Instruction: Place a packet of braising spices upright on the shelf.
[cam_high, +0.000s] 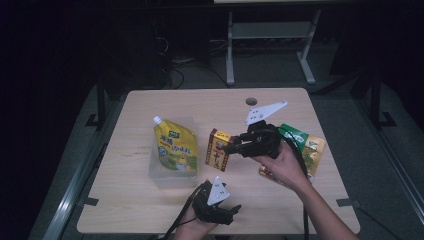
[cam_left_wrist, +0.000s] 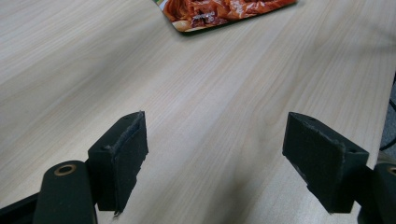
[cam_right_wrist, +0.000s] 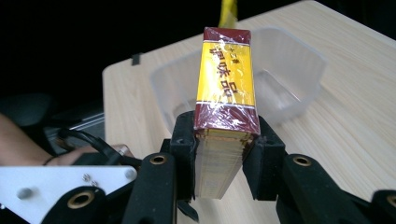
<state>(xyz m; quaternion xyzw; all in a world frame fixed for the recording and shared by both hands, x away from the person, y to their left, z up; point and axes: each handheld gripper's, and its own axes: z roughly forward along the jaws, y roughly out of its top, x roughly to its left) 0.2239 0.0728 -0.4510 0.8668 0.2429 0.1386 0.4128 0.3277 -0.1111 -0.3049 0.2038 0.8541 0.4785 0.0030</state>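
Where right tongs (cam_right_wrist: 218, 154) clamp, a glossy rectangular box (cam_right_wrist: 225, 79).

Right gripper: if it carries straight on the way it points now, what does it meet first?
The right gripper, shut on the red-and-yellow box, points at the clear plastic container. The box's far end would probably meet the container's near rim or go in above it; depth is unclear.

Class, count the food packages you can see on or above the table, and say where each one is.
4: yellow spout pouch in the clear tub; red-and-yellow box clamped in the right gripper; green packet and orange packet at right, partly hidden.
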